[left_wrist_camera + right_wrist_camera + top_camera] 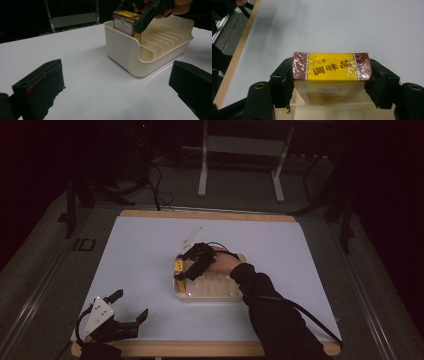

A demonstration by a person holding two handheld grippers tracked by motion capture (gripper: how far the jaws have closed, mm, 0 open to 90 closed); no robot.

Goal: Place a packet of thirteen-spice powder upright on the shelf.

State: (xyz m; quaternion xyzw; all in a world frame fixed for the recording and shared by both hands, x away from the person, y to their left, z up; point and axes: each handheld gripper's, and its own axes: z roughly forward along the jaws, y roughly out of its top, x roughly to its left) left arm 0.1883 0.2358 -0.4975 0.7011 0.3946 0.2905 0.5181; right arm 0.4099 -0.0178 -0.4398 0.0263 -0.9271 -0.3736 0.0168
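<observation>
A small yellow and dark red box (332,68) with Chinese print, wrapped in clear film, stands upright in the end slot of a cream slotted tray (212,290). My right gripper (186,266) is shut on the box (126,22), one jaw on each narrow side. The tray (130,57) has several thin dividers and its other slots look empty. My left gripper (131,306) rests open near the table's front left corner, nothing between its fingers (41,85), pointing toward the tray.
The white table top (150,250) has a wooden edge (200,349) at the front. A cable (310,317) trails from the right hand over the front right. Metal table legs (202,170) stand on the floor beyond.
</observation>
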